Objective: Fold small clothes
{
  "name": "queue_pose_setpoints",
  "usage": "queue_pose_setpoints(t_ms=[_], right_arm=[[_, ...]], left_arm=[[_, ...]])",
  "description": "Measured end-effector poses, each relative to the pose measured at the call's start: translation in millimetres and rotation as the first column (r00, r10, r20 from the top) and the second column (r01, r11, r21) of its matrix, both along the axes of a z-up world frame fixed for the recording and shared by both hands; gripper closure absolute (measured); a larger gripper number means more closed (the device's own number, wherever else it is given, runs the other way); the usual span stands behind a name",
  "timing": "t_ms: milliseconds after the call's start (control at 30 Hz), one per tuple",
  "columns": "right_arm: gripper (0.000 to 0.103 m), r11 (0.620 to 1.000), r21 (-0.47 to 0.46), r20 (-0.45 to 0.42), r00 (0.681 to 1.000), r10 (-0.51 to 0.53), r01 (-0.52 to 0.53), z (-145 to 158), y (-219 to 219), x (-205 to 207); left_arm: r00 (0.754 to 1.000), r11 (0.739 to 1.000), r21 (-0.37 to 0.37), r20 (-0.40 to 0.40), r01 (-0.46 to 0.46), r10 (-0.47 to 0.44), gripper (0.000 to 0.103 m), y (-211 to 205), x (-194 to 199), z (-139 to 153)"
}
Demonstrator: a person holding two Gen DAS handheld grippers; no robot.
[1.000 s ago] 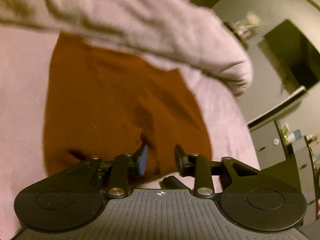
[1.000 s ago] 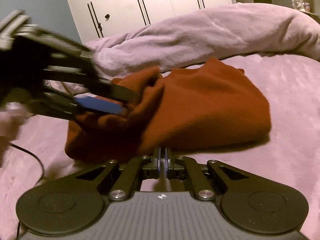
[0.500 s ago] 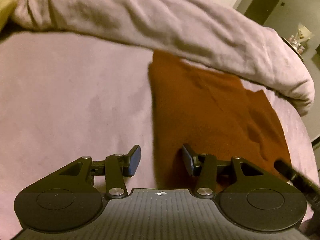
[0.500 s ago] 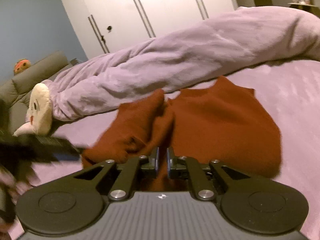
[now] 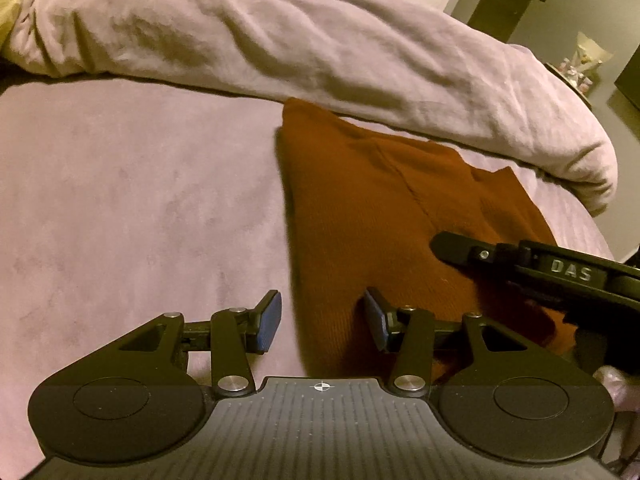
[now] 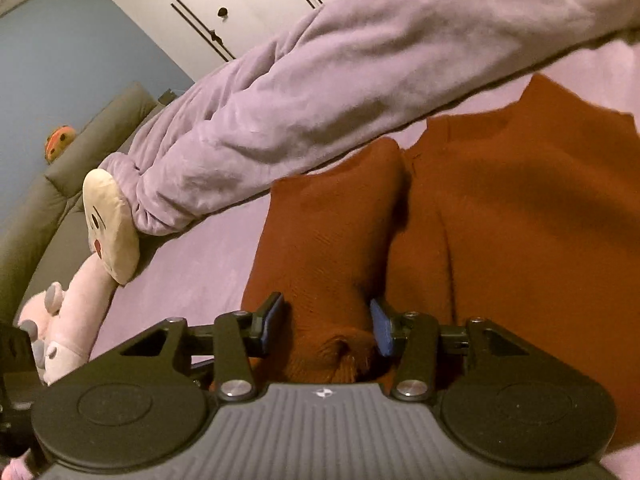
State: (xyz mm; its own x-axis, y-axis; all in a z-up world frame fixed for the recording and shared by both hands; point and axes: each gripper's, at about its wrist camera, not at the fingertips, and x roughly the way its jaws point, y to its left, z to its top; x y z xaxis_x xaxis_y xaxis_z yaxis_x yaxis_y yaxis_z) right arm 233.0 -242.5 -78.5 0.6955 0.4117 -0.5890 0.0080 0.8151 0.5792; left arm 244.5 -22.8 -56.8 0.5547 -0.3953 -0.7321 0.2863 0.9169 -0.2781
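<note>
Rust-brown garment point(image 5: 392, 216) lies folded on bed point(image 5: 132, 200), long axis running away from both grippers toward rolled duvet point(image 5: 320, 40). Left gripper point(image 5: 322, 320) jaws open, straddling garment's left edge. Right gripper point(image 6: 328, 324) jaws open around raised fold, nearer the bulk. Versus a second ago: right jaws were closed, left sat over cloth.

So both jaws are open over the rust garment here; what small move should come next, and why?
Probably close the right gripper on the garment's near fold. Its jaws are open with a ridge of the rust garment bunched between them, while the left gripper is open at the cloth's left edge, gripping nothing. The garment lies only partly folded on the bed.
</note>
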Motion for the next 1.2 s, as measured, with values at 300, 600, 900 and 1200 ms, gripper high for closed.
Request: queue_pose_setpoints(t_ms=[300, 600, 900, 1200], right_arm=[[0.090, 0.968, -0.228, 0.195, 0.979, -0.060, 0.105, 39.4, -7.8, -38.5], [0.071, 0.989, -0.127, 0.048, 0.996, -0.075, 0.081, 7.0, -37.8, -38.4], [0.053, 0.980, 0.138, -0.045, 0.990, -0.136, 0.141, -16.4, -86.2, -41.0], [0.051, 0.932, 0.350, -0.115, 0.992, -0.050, 0.088, -34.7, -83.3, -12.6]], left_arm=[[0.999, 0.999, 0.032, 0.048, 0.023, -0.024, 0.025, 3.7, -10.5, 18.6], [0.999, 0.998, 0.050, -0.012, 0.045, -0.045, 0.023, -6.9, -2.5, -6.2], [0.999, 0.999, 0.040, -0.023, 0.031, -0.030, 0.022, -6.4, -3.1, -7.9], [0.999, 0.999, 0.040, -0.028, 0.022, -0.020, 0.020, -7.7, -1.6, -9.9]])
